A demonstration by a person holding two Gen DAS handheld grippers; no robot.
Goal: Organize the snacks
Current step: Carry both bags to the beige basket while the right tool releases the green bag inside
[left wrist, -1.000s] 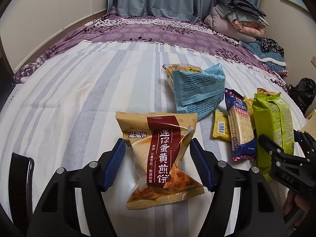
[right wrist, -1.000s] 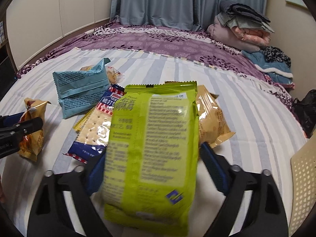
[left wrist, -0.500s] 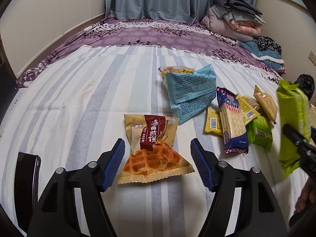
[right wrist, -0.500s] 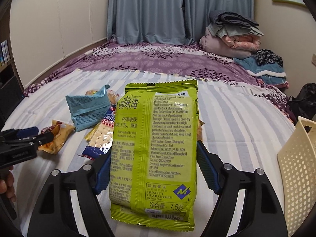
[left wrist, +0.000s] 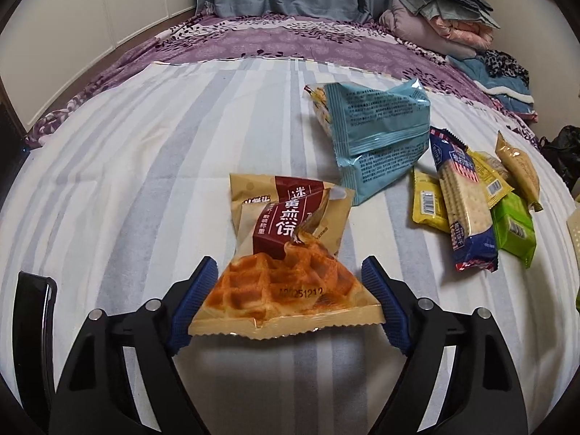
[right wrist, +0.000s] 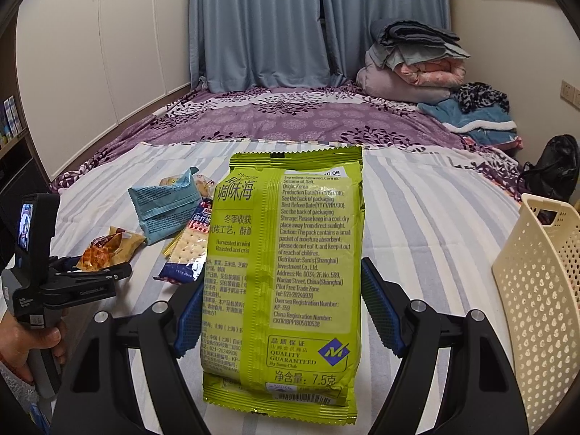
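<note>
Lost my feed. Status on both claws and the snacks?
Right claw shut on seaweed pack, beside basket. Left claw opening around waffle packet. Nothing blocking.

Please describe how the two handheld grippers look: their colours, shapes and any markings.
Both grippers have black plastic frames with silver screws and two fingers carrying ribbed blue pads. Seen from the right wrist camera, the left gripper sits on a grey handle with small white lettering on its black side, and a black box with a small lit screen is mounted on top. The right gripper shows the same build. No cables or sleeves are visible.
</note>
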